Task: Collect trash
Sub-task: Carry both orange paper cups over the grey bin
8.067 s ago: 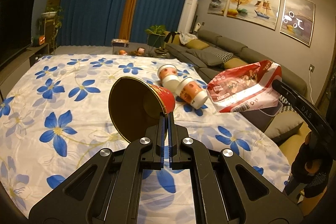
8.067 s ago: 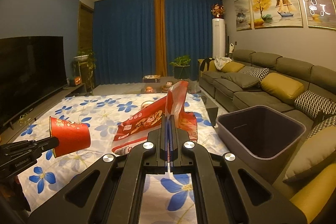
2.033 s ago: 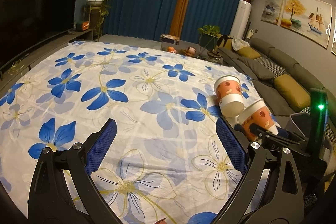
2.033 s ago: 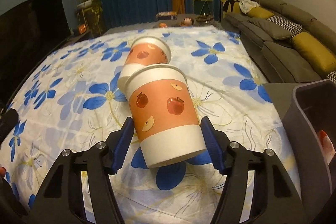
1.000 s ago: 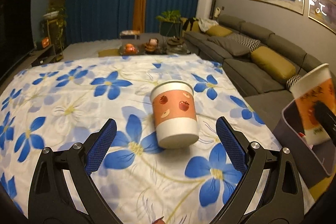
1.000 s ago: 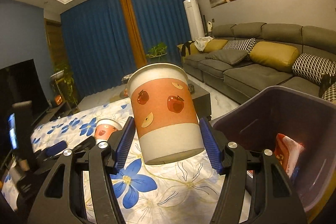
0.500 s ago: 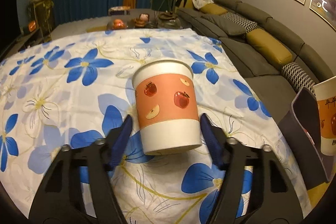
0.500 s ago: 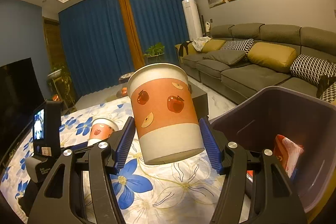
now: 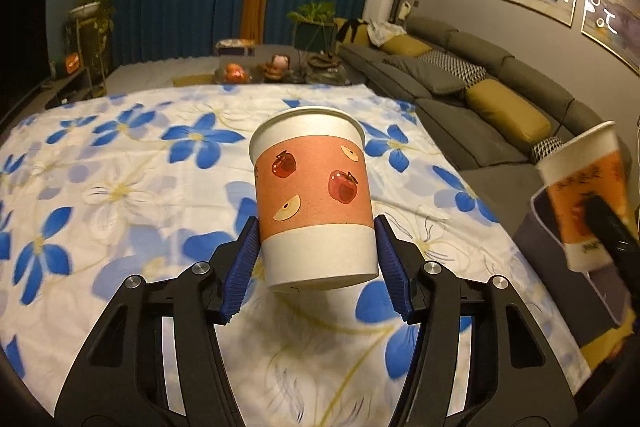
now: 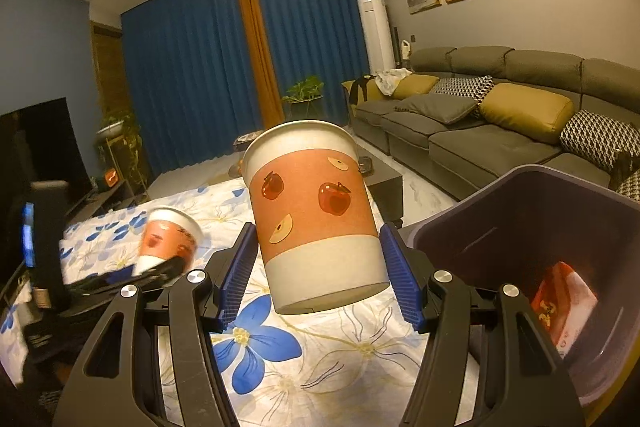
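While the left gripper [image 9: 316, 263] has its jaws clamped on a paper cup [image 9: 314, 199] above the flowered tabletop [image 9: 120, 187], the right gripper [image 10: 320, 267] clamps a second cup [image 10: 316, 219] just beside the grey bin [image 10: 560, 227], where a red wrapper [image 10: 560, 307] lies.

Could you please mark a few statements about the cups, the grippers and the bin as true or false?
1. The left gripper grips an apple-print cup. True.
2. The right gripper is empty. False: its pads clamp a second apple-print cup.
3. The bin already holds a red snack bag. True.
4. The floral cloth is plain grey. False: it is white with blue flowers.
5. The bin stands on the sofa. False: it sits beside the cloth-covered table, in front of the sofa.
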Action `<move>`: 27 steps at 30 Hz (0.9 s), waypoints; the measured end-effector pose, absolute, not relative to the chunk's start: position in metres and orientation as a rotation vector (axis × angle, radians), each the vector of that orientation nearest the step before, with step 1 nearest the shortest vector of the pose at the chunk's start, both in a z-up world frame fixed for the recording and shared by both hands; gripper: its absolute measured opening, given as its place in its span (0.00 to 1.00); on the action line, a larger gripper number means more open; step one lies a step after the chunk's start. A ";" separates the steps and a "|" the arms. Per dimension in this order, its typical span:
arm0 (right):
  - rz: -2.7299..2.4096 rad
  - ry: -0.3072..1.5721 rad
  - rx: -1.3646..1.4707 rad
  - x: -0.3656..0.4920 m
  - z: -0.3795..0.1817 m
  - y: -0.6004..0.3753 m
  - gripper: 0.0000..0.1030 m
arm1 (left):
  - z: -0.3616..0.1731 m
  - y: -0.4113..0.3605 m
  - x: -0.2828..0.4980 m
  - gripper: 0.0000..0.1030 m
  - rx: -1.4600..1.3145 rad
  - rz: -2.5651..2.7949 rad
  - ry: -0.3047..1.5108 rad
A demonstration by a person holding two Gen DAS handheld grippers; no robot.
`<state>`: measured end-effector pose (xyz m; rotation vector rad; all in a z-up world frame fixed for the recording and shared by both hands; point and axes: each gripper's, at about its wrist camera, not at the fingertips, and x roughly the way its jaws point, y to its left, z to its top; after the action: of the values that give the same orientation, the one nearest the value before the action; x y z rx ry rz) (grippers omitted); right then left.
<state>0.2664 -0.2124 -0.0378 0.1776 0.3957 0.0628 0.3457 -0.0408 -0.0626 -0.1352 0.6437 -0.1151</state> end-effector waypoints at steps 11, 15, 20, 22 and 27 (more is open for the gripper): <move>0.153 0.387 0.145 0.253 -0.026 -0.194 0.60 | -0.022 -0.008 0.272 0.55 -0.107 -0.040 0.533; 0.184 0.383 0.138 0.241 -0.020 -0.188 0.60 | -0.014 0.000 0.253 0.55 -0.109 -0.025 0.513; 0.219 0.380 0.149 0.223 -0.009 -0.186 0.60 | -0.005 0.007 0.228 0.55 -0.118 -0.023 0.486; 0.227 0.375 0.146 0.214 -0.006 -0.185 0.60 | -0.002 0.009 0.216 0.55 -0.121 -0.024 0.473; 0.240 0.369 0.143 0.194 -0.001 -0.185 0.60 | 0.005 0.011 0.191 0.55 -0.128 -0.035 0.451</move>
<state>0.1936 -0.1849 -0.0010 0.1428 0.3691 0.2403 0.1913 0.0107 0.0053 -0.1281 0.4511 -0.0355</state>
